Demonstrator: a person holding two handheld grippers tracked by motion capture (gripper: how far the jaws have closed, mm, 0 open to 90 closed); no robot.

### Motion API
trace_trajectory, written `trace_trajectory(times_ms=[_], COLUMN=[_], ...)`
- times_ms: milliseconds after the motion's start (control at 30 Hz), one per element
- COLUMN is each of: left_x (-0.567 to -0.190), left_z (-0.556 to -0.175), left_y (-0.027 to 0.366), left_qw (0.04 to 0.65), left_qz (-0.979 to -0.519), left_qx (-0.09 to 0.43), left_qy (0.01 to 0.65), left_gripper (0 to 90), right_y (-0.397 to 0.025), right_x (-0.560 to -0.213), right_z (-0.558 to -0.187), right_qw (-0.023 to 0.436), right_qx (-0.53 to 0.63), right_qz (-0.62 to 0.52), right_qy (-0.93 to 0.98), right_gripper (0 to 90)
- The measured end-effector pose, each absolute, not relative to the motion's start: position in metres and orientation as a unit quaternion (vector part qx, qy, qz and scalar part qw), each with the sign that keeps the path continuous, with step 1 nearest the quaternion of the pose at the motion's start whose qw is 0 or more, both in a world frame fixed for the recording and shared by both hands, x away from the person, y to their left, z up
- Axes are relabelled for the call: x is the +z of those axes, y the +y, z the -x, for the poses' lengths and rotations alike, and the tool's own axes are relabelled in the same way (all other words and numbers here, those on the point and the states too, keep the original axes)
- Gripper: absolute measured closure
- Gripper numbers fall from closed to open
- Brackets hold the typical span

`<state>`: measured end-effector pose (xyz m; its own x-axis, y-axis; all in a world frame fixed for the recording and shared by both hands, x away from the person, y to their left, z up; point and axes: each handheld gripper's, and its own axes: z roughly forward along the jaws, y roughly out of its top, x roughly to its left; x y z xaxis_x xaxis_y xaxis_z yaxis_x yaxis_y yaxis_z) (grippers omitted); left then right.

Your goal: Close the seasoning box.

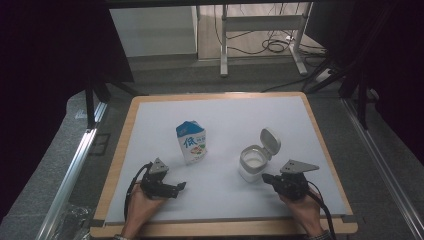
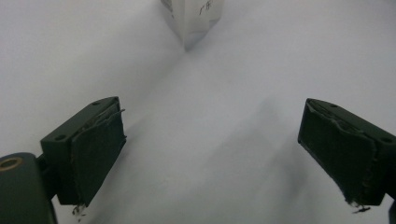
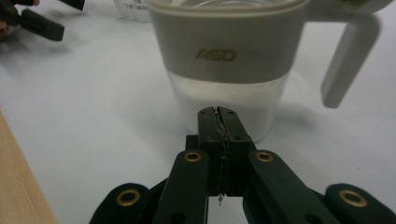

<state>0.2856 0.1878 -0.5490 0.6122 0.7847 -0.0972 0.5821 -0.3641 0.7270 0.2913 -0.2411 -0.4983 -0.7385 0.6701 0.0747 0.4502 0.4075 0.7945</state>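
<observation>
A blue and white milk carton (image 1: 191,142) stands upright near the middle of the white mat (image 1: 220,115). Its base (image 2: 192,21) shows at the top of the left gripper view. To its right stands a white jug (image 1: 253,162) with its lid flipped open and white liquid inside. In the right gripper view the jug (image 3: 229,60) is close ahead, its handle to the right. My left gripper (image 1: 180,187) rests on the mat below the carton, jaws wide apart and empty (image 2: 212,154). My right gripper (image 1: 265,177) is shut (image 3: 218,114), its tips just short of the jug's base.
The mat covers a wooden table (image 1: 117,165) whose front edge runs under my hands. Metal rails (image 1: 75,165) flank the table. A desk frame and cables (image 1: 270,42) lie on the floor beyond.
</observation>
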Motion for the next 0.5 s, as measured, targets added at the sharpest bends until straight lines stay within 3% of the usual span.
trace_trajectory(times_ms=[500], left_x=[-0.552], left_z=[-0.286], left_y=[0.182], left_qw=[0.35], left_qz=[-0.824], left_qx=[0.15], left_qy=[0.42], left_gripper=[5.8], right_y=[-0.253], right_x=[-0.485], right_z=[-0.312], right_qw=[0.14], right_qx=[0.418], right_qz=[-0.356], right_qy=[0.824], right_gripper=[89.0])
